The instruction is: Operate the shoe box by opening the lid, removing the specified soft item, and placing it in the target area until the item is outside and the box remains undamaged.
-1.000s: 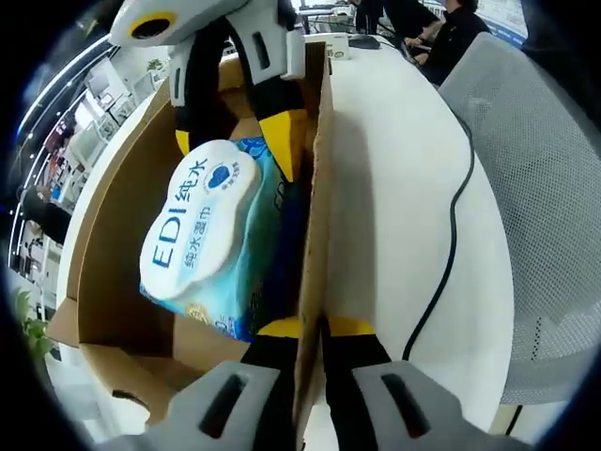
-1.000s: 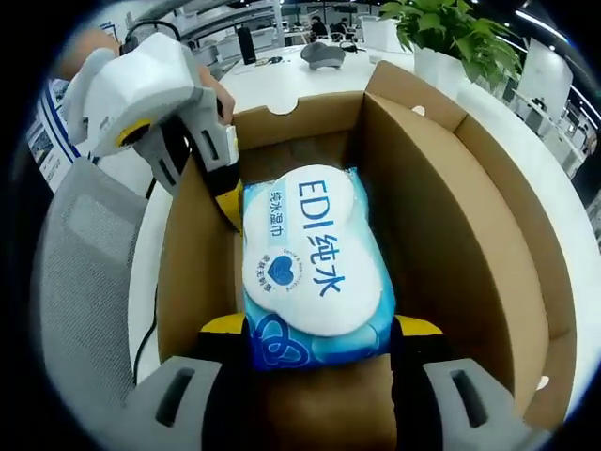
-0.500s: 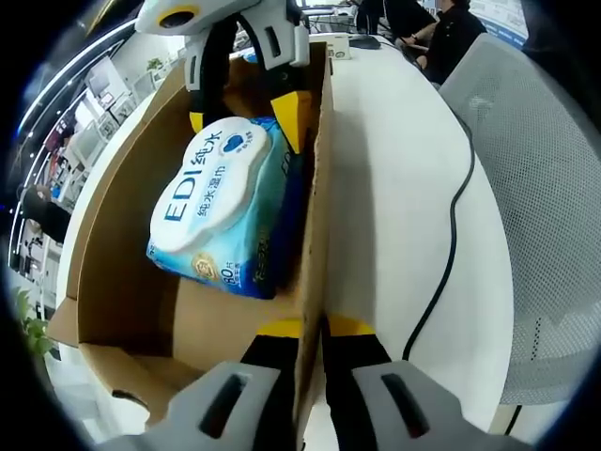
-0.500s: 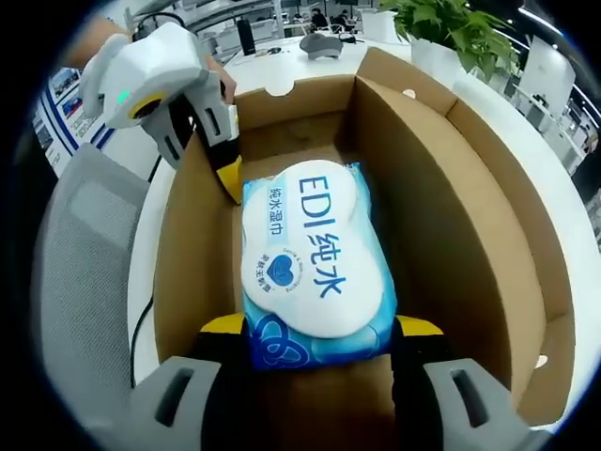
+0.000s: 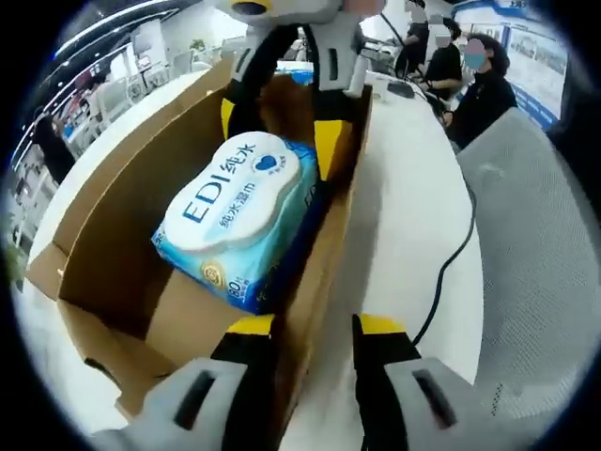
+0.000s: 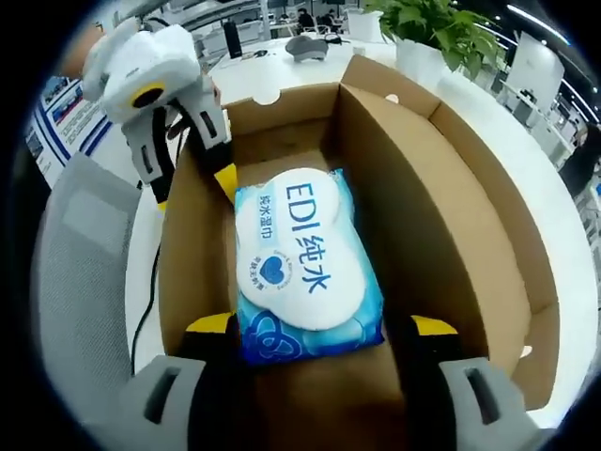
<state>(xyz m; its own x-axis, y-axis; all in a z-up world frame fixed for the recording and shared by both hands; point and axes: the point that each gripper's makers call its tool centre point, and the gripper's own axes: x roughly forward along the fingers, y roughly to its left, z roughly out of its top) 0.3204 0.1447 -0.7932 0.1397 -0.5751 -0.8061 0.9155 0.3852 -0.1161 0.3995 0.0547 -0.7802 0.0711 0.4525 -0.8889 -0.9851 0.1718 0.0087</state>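
At the centre of the right gripper view, the wet-wipe pack [image 6: 305,268] sits inside the open shoe box [image 6: 451,216], its near end held between the two yellow-tipped jaws of the right gripper [image 6: 315,329], which are closed on its sides. The left gripper [image 6: 192,164] enters at 10 o'clock and straddles the box's left wall, one jaw inside and one outside.

Left gripper view: the left gripper [image 5: 315,329] straddles the cardboard wall of the shoe box [image 5: 113,216] at 6 o'clock, with its jaws narrow; whether they touch it cannot be told. The wet-wipe pack [image 5: 239,216] lies tilted at centre. The right gripper [image 5: 277,127] holds its far end at 12 o'clock. A white table [image 5: 404,235] carries a black cable [image 5: 451,263] at 3 o'clock, beside a grey mesh chair [image 5: 531,244].
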